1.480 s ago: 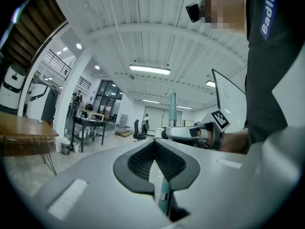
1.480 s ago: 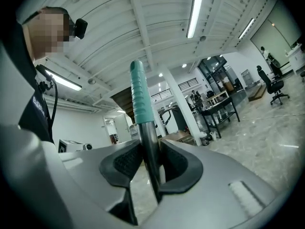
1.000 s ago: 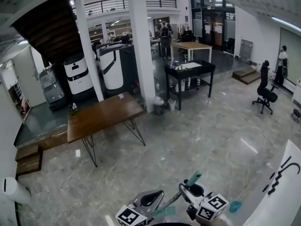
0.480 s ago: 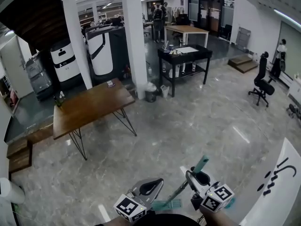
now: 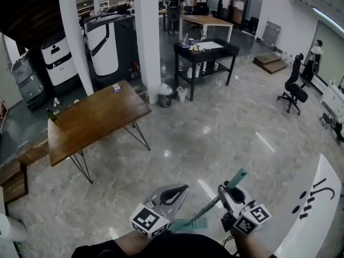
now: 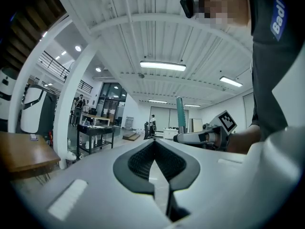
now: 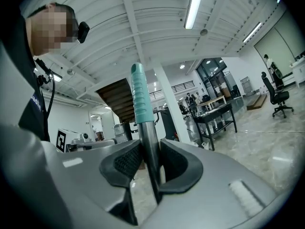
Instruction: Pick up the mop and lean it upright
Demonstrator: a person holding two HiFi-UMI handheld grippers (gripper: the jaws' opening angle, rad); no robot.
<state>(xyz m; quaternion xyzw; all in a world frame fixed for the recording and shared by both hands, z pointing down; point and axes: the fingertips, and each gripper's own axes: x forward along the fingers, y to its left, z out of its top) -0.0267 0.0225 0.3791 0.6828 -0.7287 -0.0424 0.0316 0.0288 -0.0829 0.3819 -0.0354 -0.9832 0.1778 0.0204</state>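
The mop has a grey shaft [image 7: 151, 149] with a teal grip [image 7: 141, 95] at its top end. My right gripper [image 7: 151, 146] is shut on the shaft just below that grip. In the head view the right gripper [image 5: 230, 191] holds the handle [image 5: 236, 177] slanting up to the right. The shaft runs down left to the teal mop head [image 5: 188, 224] near the person's body. My left gripper [image 5: 180, 188] is beside the shaft and apart from it. Its pads [image 6: 153, 149] meet with nothing between them. The left gripper view shows the right gripper [image 6: 200, 137] and the teal grip [image 6: 180, 112].
A brown wooden table [image 5: 91, 120] stands ahead on the grey marble floor. Behind it are a white pillar [image 5: 146, 36], a black table [image 5: 204, 50] and white machines [image 5: 102, 42]. An office chair [image 5: 293, 90] is far right, and a white board [image 5: 317, 208] lies near right.
The head view has swung so the room sits lower and nearer. The mop's teal grip stands higher and further right, still in the right gripper. The left gripper stays shut beside it.
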